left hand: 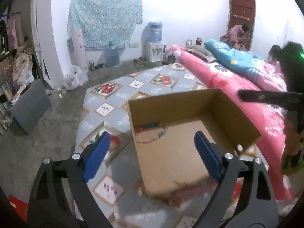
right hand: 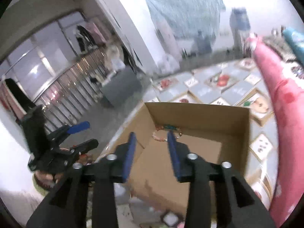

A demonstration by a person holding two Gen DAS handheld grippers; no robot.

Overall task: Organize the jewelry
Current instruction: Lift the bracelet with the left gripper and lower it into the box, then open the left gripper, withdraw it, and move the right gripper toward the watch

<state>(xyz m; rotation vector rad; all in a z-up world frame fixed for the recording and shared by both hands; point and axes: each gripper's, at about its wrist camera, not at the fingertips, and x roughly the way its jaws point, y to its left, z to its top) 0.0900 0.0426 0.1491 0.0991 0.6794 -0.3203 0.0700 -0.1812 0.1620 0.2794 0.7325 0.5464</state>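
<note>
An open cardboard box (left hand: 171, 110) stands on a table covered with a fruit-patterned cloth (left hand: 117, 95). Several strings of coloured beads (left hand: 150, 140) lie in its far left corner; the right wrist view shows the beads (right hand: 161, 137) too, just beyond the fingertips. My left gripper (left hand: 152, 134) is open wide, one blue pad outside the box's left wall and one over its floor, nothing between them. My right gripper (right hand: 151, 134) hovers over the box (right hand: 199, 117) with its jaws apart and empty. The left gripper (right hand: 88, 134) shows at the left of the right wrist view.
A pink quilt (left hand: 228, 79) and a blue one (left hand: 237, 57) lie on the bed along the table's right side. A dark-haired person (left hand: 290, 60) is at the right edge. On the floor to the left sit a grey case (left hand: 30, 106) and bags; water bottles stand by the far wall.
</note>
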